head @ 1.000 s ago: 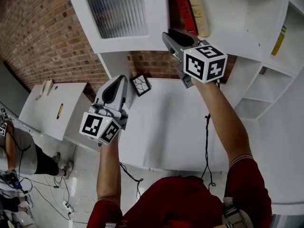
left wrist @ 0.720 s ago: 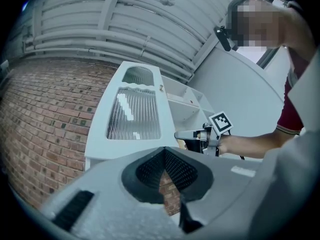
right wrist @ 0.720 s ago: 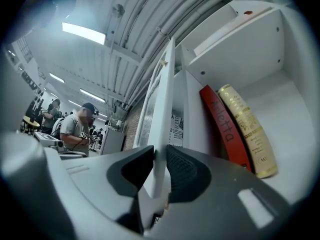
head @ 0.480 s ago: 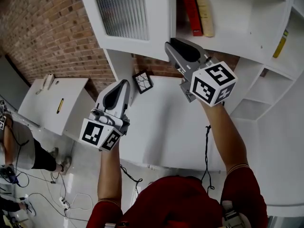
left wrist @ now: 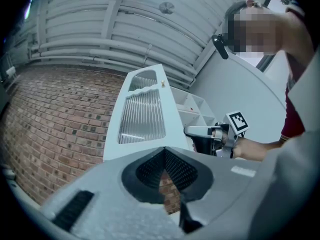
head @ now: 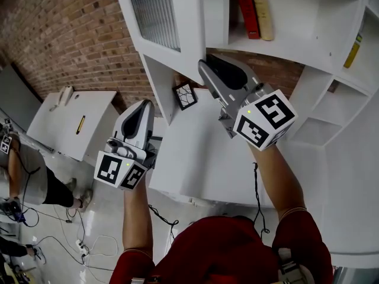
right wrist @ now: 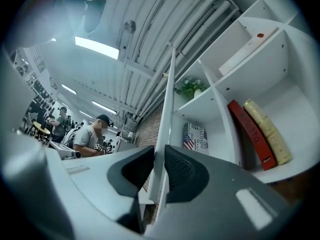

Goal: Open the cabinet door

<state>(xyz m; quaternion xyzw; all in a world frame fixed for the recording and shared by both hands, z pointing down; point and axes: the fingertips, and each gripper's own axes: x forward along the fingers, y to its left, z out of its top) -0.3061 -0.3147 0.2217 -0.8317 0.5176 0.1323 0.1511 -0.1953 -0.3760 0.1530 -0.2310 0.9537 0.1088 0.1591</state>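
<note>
The white cabinet door [head: 160, 16] with a ribbed glass panel stands swung out from the shelf unit at the top of the head view. My right gripper [head: 203, 67] holds the door's free lower edge. In the right gripper view that edge [right wrist: 167, 109] runs up between the pads, and the jaws of the right gripper [right wrist: 159, 151] are closing on it. My left gripper [head: 144, 103] hangs lower left of the door, apart from it, shut with nothing in it. In the left gripper view the left gripper [left wrist: 164, 153] points at the door's glass face [left wrist: 142, 116].
A red book [head: 244, 7] and a tan book [head: 263, 7] stand on the shelf behind the door. Below lie a white table [head: 201, 158] with a small patterned card [head: 185, 95], and a low white cabinet [head: 71, 123] at left. A brick wall is behind.
The door has swung further out, its glass panel now turned more edge-on. My right gripper came down and left with its edge. The left gripper drifted slightly left.
</note>
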